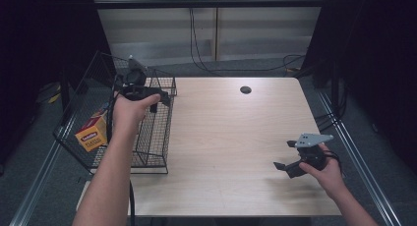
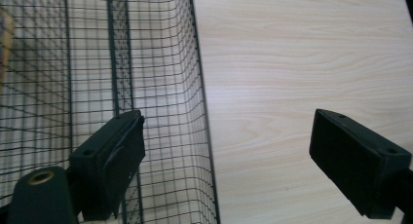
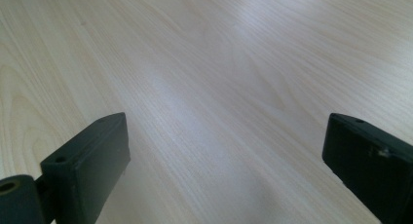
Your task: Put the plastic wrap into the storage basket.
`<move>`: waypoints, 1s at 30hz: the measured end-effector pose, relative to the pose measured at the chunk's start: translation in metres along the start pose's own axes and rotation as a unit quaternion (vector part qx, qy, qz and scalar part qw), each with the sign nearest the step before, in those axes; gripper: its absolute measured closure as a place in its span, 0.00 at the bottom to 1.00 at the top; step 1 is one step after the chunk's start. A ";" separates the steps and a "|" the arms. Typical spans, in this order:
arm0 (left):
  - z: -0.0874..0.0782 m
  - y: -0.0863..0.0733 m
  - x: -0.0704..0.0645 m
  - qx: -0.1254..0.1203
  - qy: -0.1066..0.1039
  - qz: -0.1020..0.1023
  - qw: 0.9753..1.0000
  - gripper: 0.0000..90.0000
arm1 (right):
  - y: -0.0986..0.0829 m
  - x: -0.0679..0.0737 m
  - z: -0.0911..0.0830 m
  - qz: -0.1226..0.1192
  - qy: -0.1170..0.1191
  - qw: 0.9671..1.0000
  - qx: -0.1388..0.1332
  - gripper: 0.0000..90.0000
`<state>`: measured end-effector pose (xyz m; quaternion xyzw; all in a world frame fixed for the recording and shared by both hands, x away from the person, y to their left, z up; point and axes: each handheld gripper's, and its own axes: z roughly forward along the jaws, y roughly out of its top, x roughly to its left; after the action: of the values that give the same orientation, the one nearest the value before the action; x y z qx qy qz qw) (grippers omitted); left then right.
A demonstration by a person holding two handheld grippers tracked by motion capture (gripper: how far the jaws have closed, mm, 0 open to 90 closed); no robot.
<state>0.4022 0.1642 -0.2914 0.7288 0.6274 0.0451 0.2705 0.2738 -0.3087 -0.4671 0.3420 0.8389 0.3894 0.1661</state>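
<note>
Your left forearm covers part of the wire basket (image 1: pixel 157 137) at the left of the high view. The box (image 1: pixel 92 133) inside carries print too small to read, and in your left gripper view its edge (image 2: pixel 5 44) is cut off at the upper left.

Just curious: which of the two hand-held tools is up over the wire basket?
The left tool, held over the wire basket rim with jaws spread. The right tool is above the bare table.

Bare forearms, no sleeves — black left tongs (image 1: pixel 164 97), black right tongs (image 1: pixel 286 157) topped by grey three-cornered plate, black cables.
</note>
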 end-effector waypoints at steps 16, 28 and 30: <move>0.021 -0.010 -0.022 -0.003 -0.025 0.039 0.999 0.14 | 0.000 0.000 0.001 -0.001 0.004 1.000 0.002 0.03; 0.044 -0.021 -0.034 0.003 -0.048 0.059 0.997 0.13 | 0.000 0.001 0.001 -0.002 0.001 1.000 0.003 0.03; 0.047 -0.023 -0.036 0.005 -0.050 0.063 0.997 0.13 | 0.000 0.001 0.001 -0.001 0.001 1.000 0.003 0.03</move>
<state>0.3935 0.1161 -0.3322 0.7692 0.5667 0.0229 0.2945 0.2741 -0.3075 -0.4678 0.3408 0.8410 0.3868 0.1643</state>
